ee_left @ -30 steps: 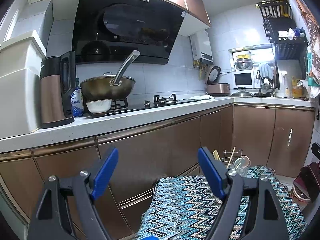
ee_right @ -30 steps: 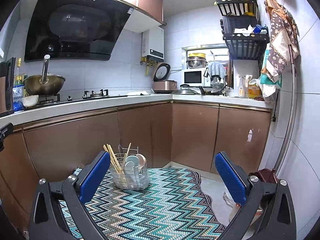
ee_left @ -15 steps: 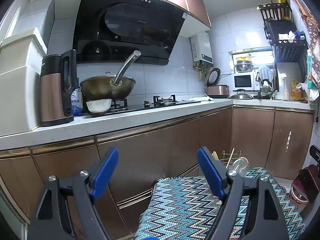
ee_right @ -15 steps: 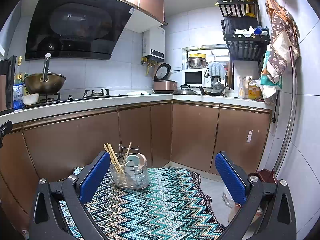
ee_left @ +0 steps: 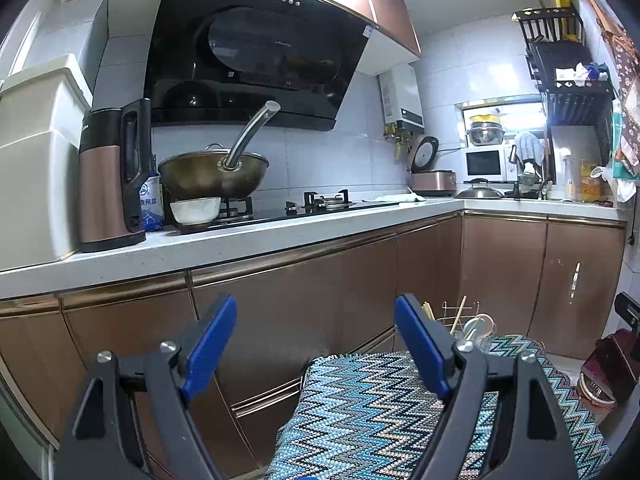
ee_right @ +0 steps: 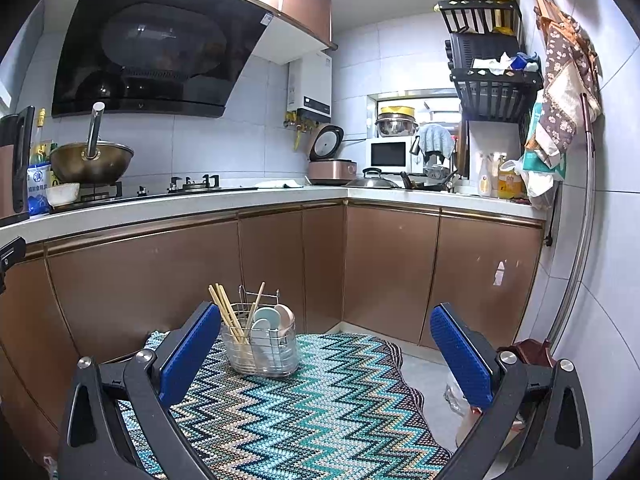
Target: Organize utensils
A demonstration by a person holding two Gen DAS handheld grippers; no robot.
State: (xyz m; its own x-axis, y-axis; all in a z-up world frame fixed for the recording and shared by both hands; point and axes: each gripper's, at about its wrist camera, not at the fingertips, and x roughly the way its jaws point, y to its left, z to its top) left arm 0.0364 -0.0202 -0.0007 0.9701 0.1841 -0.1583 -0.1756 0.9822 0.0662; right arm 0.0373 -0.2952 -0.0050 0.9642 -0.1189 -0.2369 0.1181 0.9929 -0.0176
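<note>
A wire utensil basket (ee_right: pixel 262 346) stands on a zigzag-patterned cloth (ee_right: pixel 320 408), holding wooden chopsticks (ee_right: pixel 224 308) and pale spoons (ee_right: pixel 276 316). My right gripper (ee_right: pixel 326 340) is open and empty, with the basket just inside its left finger, farther off. In the left wrist view the same basket (ee_left: pixel 466 322) peeks out behind the right finger. My left gripper (ee_left: pixel 316 334) is open and empty, pointing at the brown cabinet fronts, left of the basket.
An L-shaped white countertop (ee_right: pixel 208 208) carries a wok (ee_left: pixel 214 174) on the stove, a white bowl (ee_left: pixel 196 210), a brown kettle (ee_left: pixel 112 176), a rice cooker (ee_right: pixel 332 168) and a microwave (ee_right: pixel 390 154). Brown cabinets (ee_right: pixel 392 272) stand behind the cloth. A black wall rack (ee_right: pixel 488 80) hangs at right.
</note>
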